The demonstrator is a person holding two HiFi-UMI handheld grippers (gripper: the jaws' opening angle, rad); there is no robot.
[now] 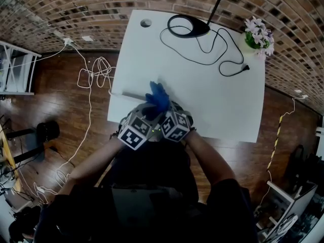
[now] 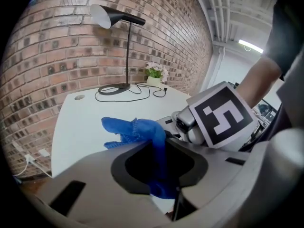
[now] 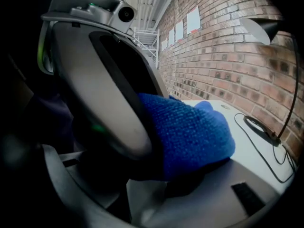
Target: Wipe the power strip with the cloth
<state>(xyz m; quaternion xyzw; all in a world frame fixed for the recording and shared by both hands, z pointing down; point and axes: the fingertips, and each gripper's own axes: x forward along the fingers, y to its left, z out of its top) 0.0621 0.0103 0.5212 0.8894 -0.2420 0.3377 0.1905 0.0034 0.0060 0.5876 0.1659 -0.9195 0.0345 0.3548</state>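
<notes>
A blue cloth (image 1: 158, 97) sticks out over the near part of the white table (image 1: 212, 100), just ahead of both grippers. My left gripper (image 1: 150, 110) is shut on a fold of the cloth (image 2: 159, 148), which hangs down between its jaws. My right gripper (image 1: 167, 110) sits right beside the left one, and the bulk of the cloth (image 3: 190, 132) bunches at its shut jaws. The left gripper's body (image 3: 95, 80) fills the left of the right gripper view. A slim white power strip (image 1: 127, 93) lies along the table's left near edge, just left of the cloth.
A black desk lamp (image 1: 188, 26) stands at the far side with its black cord and plug (image 1: 238, 71) trailing right. A pot of flowers (image 1: 258, 37) is at the far right corner. White cable (image 1: 93, 75) loops on the wood floor at left. Brick wall behind.
</notes>
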